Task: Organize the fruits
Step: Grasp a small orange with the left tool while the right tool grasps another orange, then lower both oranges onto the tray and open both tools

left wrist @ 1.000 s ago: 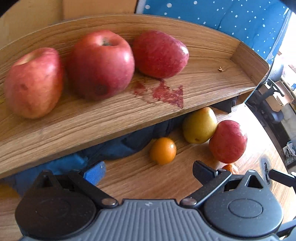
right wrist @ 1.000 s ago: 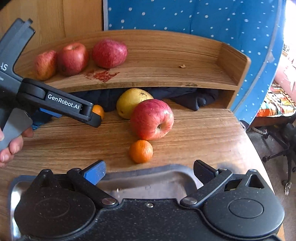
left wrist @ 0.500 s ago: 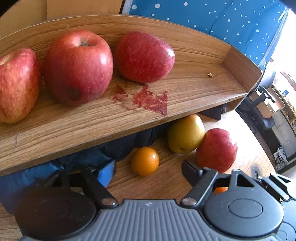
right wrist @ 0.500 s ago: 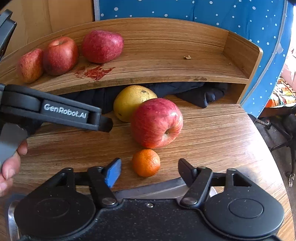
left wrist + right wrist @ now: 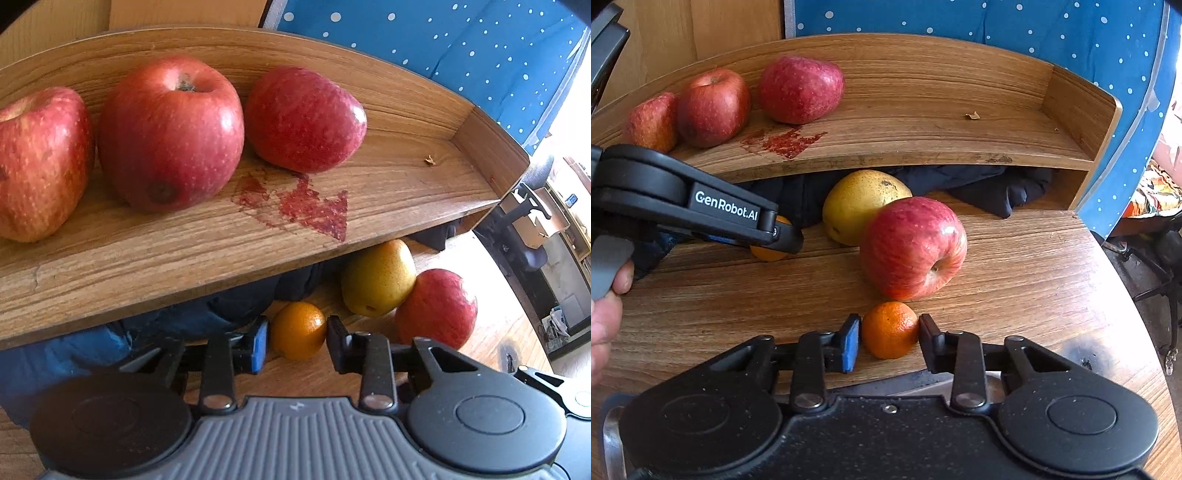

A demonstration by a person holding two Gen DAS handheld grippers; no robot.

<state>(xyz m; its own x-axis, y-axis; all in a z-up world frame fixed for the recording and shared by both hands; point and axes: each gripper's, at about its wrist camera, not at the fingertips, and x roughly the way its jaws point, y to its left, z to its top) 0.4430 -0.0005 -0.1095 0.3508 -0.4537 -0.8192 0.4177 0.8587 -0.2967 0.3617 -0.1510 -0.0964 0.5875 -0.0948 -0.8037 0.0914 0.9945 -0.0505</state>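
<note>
The left gripper (image 5: 297, 343) sits low on the table (image 5: 1015, 266), just under the front edge of the wooden shelf (image 5: 184, 254), with its two fingers set either side of a small orange (image 5: 297, 330). The pads look to be touching its sides or nearly so; whether they truly pinch it cannot be told. Seen from the right wrist, the same gripper reaches in from the table's left side, its tip covering most of that orange (image 5: 768, 253).

The right gripper (image 5: 889, 341) is near the table's front edge, its fingers closed in on a second orange (image 5: 889, 329); the right finger touches the peel, and the blue pad (image 5: 849, 341) on the left finger is at or just off it. Directly behind this orange and touching it lies a red apple (image 5: 912, 247), which leans against a yellow pear (image 5: 857, 203) at the shelf's front edge.

On the shelf, three red apples (image 5: 713, 105) crowd its left end, close together, beside a red stain (image 5: 783, 140). The shelf's right half is bare but for a small crumb (image 5: 971, 116). The table's right side is open wood up to its rounded edge. Dark cloth (image 5: 990, 184) fills the gap under the shelf.
</note>
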